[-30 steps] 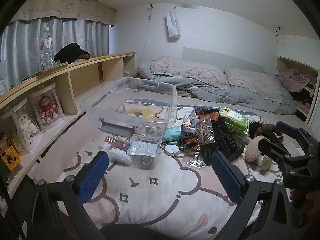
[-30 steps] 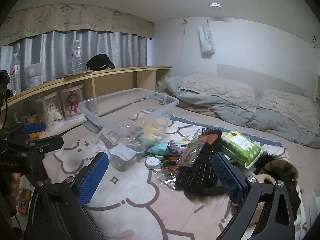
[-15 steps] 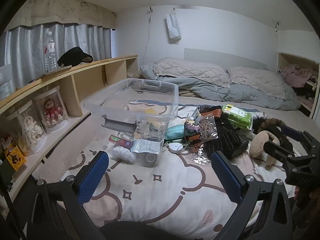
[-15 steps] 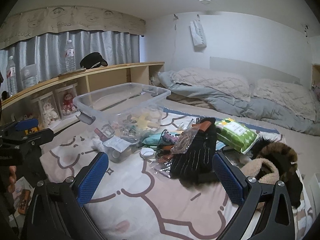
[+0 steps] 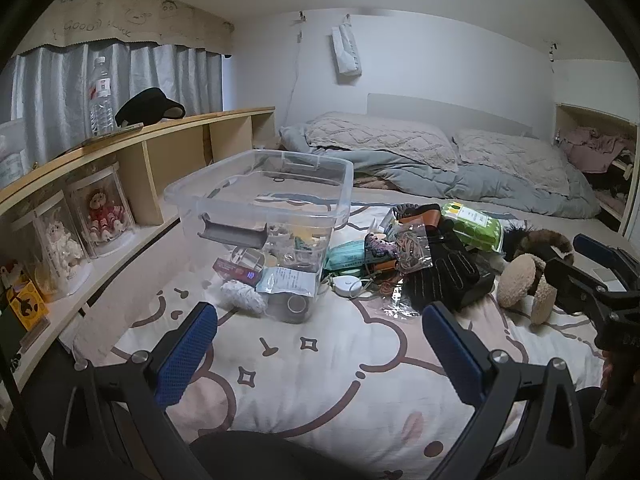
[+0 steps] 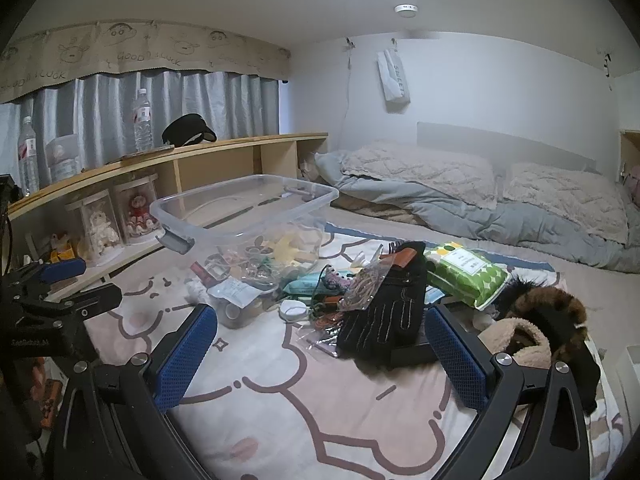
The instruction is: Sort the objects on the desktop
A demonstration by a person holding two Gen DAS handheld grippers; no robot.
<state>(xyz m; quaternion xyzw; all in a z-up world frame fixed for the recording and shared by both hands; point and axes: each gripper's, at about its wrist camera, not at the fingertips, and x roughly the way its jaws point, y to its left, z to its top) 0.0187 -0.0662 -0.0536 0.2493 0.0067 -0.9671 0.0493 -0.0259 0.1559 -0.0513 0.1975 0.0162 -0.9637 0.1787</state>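
Desktop objects (image 5: 400,256) lie heaped on the bed beside and inside the clear bin (image 5: 264,200). We hold the left gripper (image 5: 320,344) and right gripper (image 6: 320,344) level above the blanket, both spread wide, empty.

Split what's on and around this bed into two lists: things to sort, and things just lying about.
To sort: clear bin, black glove, green wipes pack, furry earmuffs, round white gadget.

Lying about: water bottle, black visor, boxed dolls, pillows.
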